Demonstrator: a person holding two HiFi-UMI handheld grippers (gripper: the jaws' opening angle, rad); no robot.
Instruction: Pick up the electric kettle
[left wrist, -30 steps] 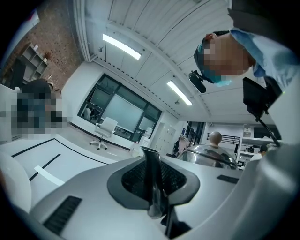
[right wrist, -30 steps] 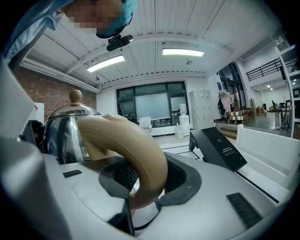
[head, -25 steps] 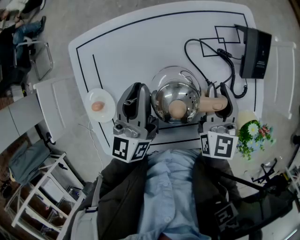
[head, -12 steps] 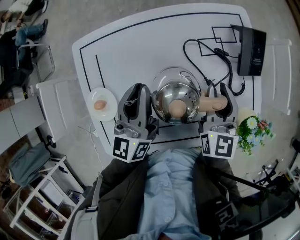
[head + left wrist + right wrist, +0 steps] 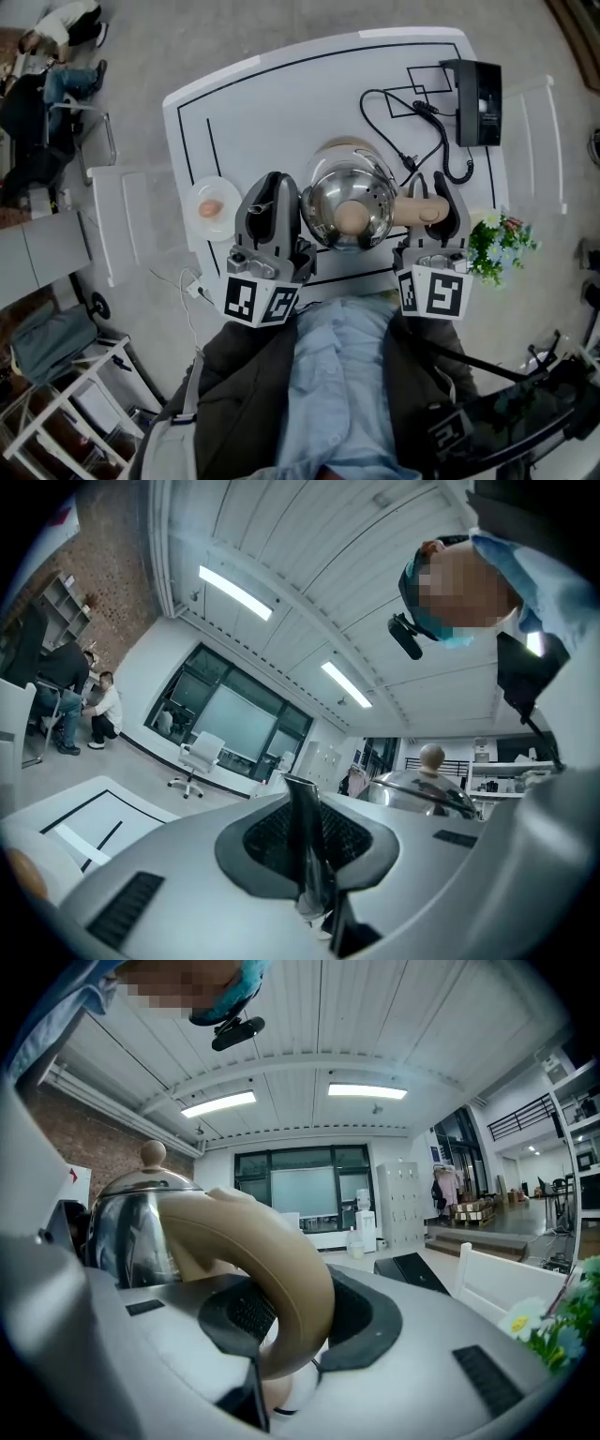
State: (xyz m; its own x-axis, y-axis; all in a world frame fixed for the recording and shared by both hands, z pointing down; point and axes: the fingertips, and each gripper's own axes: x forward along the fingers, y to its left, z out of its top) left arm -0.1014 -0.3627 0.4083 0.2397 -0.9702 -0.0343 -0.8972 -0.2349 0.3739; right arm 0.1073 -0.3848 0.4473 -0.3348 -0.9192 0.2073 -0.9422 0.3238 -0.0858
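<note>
**KETTLE GRIP STATUS: BOTH TOOLS ENGAGED**

Head view: I see the round stainless-steel electric kettle (image 5: 349, 202) held between both tools, over the white counter (image 5: 272, 103). The left hand-held gripper (image 5: 275, 183) sits against its left side. The right hand-held gripper (image 5: 431, 192) straddles the curved beige handle (image 5: 422, 210). A small white plate (image 5: 197, 192) lies on the counter just left of the left tool.

Left gripper view: the jaws stand nearly together, pinching the narrow dark metal spout (image 5: 305, 836). The kettle's lid shows at right.

Right gripper view: the jaws clamp the handle, one on each side. The kettle body shows at left.
</note>
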